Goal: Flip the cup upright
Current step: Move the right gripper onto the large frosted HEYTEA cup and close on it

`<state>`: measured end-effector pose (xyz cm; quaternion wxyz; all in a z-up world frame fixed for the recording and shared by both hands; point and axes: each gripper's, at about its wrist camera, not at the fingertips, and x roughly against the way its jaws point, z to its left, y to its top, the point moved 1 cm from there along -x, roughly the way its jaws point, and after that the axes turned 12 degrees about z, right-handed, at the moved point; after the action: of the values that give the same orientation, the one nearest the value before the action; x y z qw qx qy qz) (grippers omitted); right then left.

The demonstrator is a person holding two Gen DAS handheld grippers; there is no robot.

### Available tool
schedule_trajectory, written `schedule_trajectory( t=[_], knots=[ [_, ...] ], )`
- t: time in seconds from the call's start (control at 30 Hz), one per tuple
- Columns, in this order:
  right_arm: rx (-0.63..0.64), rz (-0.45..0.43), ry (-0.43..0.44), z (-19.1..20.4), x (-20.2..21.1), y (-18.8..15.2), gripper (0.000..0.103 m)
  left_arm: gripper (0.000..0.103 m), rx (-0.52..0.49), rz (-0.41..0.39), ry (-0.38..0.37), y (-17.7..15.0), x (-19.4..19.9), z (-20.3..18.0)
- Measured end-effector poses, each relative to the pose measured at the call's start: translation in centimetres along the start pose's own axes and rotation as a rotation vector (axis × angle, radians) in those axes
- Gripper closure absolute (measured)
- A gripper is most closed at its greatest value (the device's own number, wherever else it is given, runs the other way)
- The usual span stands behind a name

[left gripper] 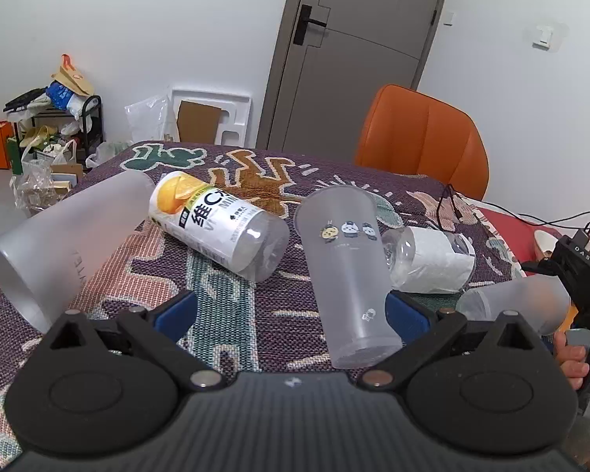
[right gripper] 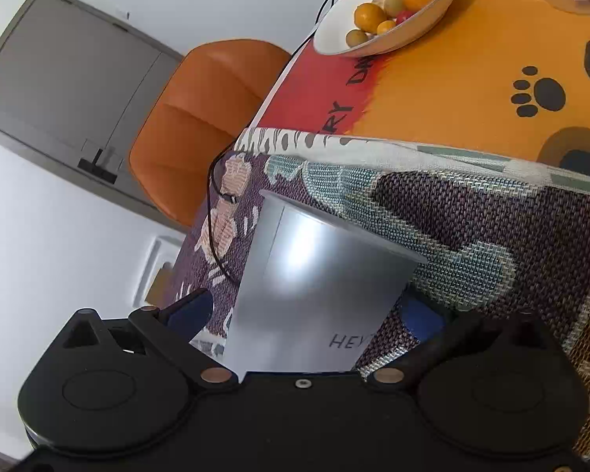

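Note:
In the left wrist view a clear frosted cup with small cartoon stickers (left gripper: 348,267) lies on its side on the patterned cloth, its base close to me. My left gripper (left gripper: 291,310) is open; the cup's base rests against the right finger (left gripper: 407,316). In the right wrist view a frosted cup printed "HEY" (right gripper: 314,291) sits between my right gripper's (right gripper: 306,314) blue fingers, tilted over the cloth. The jaws touch both its sides. The same cup (left gripper: 515,303) and right gripper body (left gripper: 574,275) show at the right of the left wrist view.
On the cloth lie a large frosted cup (left gripper: 59,240) at left, an orange-label bottle (left gripper: 216,224) and a clear bottle with a white label (left gripper: 432,259). An orange chair (left gripper: 421,137) stands behind the table. A fruit bowl (right gripper: 389,8) sits on the orange tablecloth.

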<state>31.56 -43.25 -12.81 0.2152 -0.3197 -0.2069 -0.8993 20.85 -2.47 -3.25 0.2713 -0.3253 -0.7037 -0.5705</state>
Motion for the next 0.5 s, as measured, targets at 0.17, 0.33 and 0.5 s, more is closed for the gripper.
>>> schedule_trajectory(
  t=[0.17, 0.33, 0.5],
  knots=[
    [0.004, -0.02, -0.027, -0.4, 0.1, 0.0, 0.024, 0.001, 0.004, -0.004, -0.003, 0.1, 0.5, 0.3],
    [-0.032, 0.015, 0.031, -1.7, 0.7, 0.1, 0.031, 0.001, -0.002, -0.022, -0.008, -0.1, 1.6, 0.2],
    [-0.043, 0.025, 0.076, -2.6, 2.2, -0.5, 0.032, 0.001, -0.006, -0.04, -0.012, -0.7, 2.9, 0.0]
  ],
)
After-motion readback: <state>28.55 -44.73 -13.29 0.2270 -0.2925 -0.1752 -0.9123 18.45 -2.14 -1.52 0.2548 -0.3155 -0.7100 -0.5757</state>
